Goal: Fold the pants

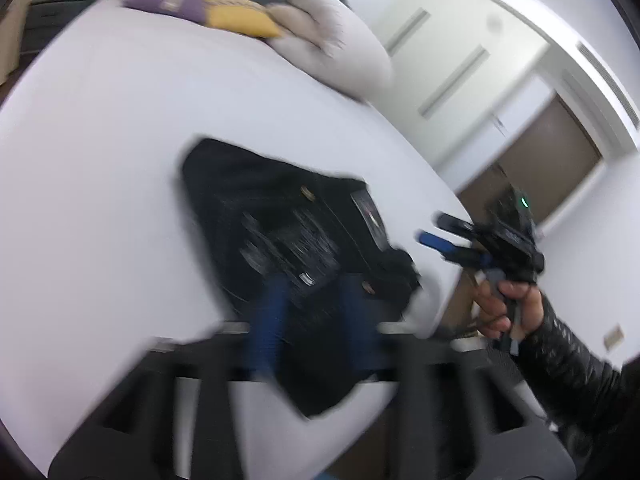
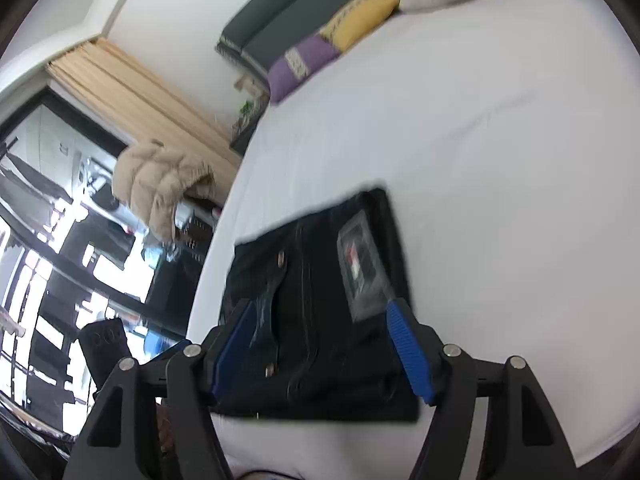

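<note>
Lying folded on white bed (image 2: 500,128), black pants (image 2: 316,300); cushions (image 2: 360,26) beyond; both hand-held grippers (image 2: 322,344) open, empty.

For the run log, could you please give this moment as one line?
pants: folded on bed | left gripper: open | right gripper: open

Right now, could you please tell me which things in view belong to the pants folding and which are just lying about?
Job:
- pants, black, lying folded on the bed
- left gripper, open above them
- right gripper, open, nothing held

Lying about:
- purple pillow
- yellow pillow
- pale duvet
- beige jacket beside the bed
- curtain
</note>
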Action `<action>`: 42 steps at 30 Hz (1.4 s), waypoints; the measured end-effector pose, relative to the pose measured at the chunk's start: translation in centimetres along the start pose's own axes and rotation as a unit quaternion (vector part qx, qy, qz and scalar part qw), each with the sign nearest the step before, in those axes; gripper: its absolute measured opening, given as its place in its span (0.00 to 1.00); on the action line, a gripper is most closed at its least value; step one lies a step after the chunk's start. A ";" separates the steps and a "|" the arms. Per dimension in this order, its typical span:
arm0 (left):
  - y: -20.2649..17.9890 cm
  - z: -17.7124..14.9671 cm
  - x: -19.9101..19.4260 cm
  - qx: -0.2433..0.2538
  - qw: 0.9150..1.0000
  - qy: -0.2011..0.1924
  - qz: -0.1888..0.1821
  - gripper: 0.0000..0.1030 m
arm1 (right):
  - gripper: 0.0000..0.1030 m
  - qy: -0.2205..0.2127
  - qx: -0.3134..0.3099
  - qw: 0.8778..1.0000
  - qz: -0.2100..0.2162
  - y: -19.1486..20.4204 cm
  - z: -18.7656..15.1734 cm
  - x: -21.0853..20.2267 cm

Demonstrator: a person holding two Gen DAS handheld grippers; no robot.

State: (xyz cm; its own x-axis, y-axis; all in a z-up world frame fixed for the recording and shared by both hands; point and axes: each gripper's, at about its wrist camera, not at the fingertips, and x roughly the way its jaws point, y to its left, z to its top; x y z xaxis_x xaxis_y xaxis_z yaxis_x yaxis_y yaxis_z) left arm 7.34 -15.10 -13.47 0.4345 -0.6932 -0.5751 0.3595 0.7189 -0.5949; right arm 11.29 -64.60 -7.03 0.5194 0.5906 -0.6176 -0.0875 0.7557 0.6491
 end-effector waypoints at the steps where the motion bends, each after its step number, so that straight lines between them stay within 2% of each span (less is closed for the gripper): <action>1: 0.9 0.3 0.2 -0.015 1.000 -0.006 0.017 0.83 | 0.69 0.006 0.008 1.000 -0.006 -0.4 0.6 0.2; 2: 1.5 0.6 0.7 -0.028 0.999 -0.005 0.028 0.83 | 0.69 0.021 0.017 0.999 -0.018 -1.0 1.3 0.7; 4: 2.6 1.1 2.1 -0.056 0.998 0.020 0.031 0.83 | 0.69 0.058 0.019 0.998 -0.031 -1.7 2.2 2.3; 8: 3.6 1.7 5.3 -0.092 0.993 0.066 0.017 0.83 | 0.69 0.114 0.016 0.993 -0.039 -3.0 3.2 5.7; 11: 3.8 1.8 7.5 -0.109 0.990 0.094 0.009 0.83 | 0.69 0.141 0.038 0.989 -0.032 -4.2 3.7 7.8; 14: 4.3 2.0 8.5 -0.121 0.987 0.108 0.011 0.70 | 0.69 0.151 0.038 0.987 -0.033 -4.2 4.1 9.2; 15: 4.4 2.2 8.8 -0.124 0.986 0.112 0.009 0.54 | 0.66 0.153 0.037 0.987 -0.035 -4.1 4.1 9.4; 16: 4.6 2.2 9.2 -0.130 0.984 0.120 0.017 0.39 | 0.60 0.156 0.034 0.986 -0.040 -3.8 4.3 10.0; 17: 4.8 2.3 9.4 -0.134 0.983 0.124 0.020 0.36 | 0.44 0.161 0.030 0.986 -0.045 -3.6 4.3 10.4; 18: 5.1 2.3 9.6 -0.140 0.982 0.125 0.016 0.33 | 0.39 0.167 0.028 0.984 -0.053 -3.4 4.2 10.9; 19: 5.1 2.3 9.7 -0.138 0.982 0.126 0.018 0.31 | 0.37 0.165 0.025 0.984 -0.062 -3.1 4.0 11.1; 22: 4.5 2.6 9.6 -0.120 0.984 0.127 0.025 0.25 | 0.24 0.153 0.000 0.984 -0.088 -1.7 3.8 10.7; 26: 3.4 3.5 9.4 -0.107 0.986 0.121 0.030 0.21 | 0.19 0.126 -0.022 0.987 -0.094 0.9 3.8 9.2; 30: 2.8 5.2 7.4 -0.080 0.991 0.106 0.031 0.20 | 0.18 0.108 -0.057 0.989 -0.087 4.3 4.7 8.6; 33: 3.2 8.6 4.9 -0.052 0.995 0.073 0.047 0.20 | 0.18 0.087 -0.077 0.991 -0.067 7.0 7.0 8.8; 37: 4.8 13.5 2.8 -0.023 0.996 0.043 0.073 0.20 | 0.18 0.067 -0.090 0.993 -0.044 9.0 10.5 10.1; 42: 8.0 18.7 1.9 -0.008 0.995 0.025 0.097 0.20 | 0.18 0.062 -0.093 0.994 -0.021 10.8 15.1 14.4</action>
State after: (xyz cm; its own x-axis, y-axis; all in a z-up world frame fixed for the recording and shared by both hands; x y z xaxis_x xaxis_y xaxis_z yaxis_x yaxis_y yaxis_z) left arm 26.46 -9.72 -8.85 0.4525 -0.5428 -0.7075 0.2595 0.8392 -0.4779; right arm 30.64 -52.26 -2.20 0.4178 0.5796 -0.6996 -0.2299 0.8124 0.5358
